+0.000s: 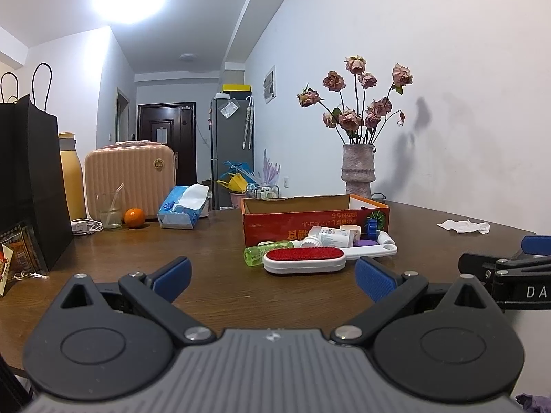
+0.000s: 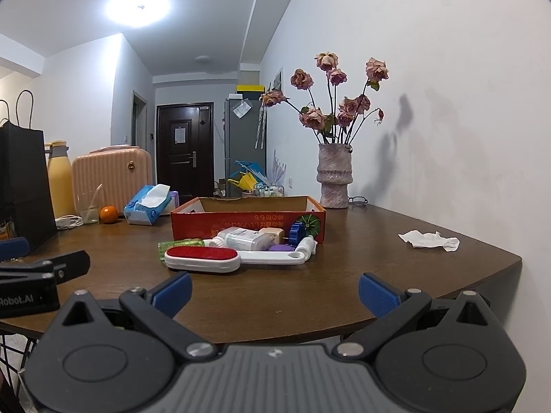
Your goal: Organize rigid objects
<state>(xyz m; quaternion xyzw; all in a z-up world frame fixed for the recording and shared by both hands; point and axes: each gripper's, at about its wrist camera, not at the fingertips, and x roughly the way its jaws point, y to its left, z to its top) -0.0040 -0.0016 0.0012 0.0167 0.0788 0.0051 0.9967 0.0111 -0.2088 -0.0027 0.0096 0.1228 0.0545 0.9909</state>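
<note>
A white lint brush with a red pad (image 1: 304,258) (image 2: 202,258) lies on the brown table in front of an open red cardboard box (image 1: 315,218) (image 2: 247,218). Between brush and box sits a heap of small items: a green bottle (image 1: 267,253) (image 2: 179,245), a white bottle (image 1: 330,235) (image 2: 241,237), a blue toothed piece (image 1: 372,227) (image 2: 296,232) and a purple piece (image 2: 280,247). My left gripper (image 1: 273,280) is open, a short way in front of the brush. My right gripper (image 2: 275,292) is open too, nearer the table's front edge. Both hold nothing.
A vase of dried roses (image 1: 358,172) (image 2: 335,175) stands behind the box by the wall. A crumpled tissue (image 1: 463,226) (image 2: 430,240) lies to the right. At the left are a tissue pack (image 1: 182,208), an orange (image 1: 133,217), a glass (image 1: 110,211), a pink case (image 1: 129,180) and a black bag (image 1: 31,186).
</note>
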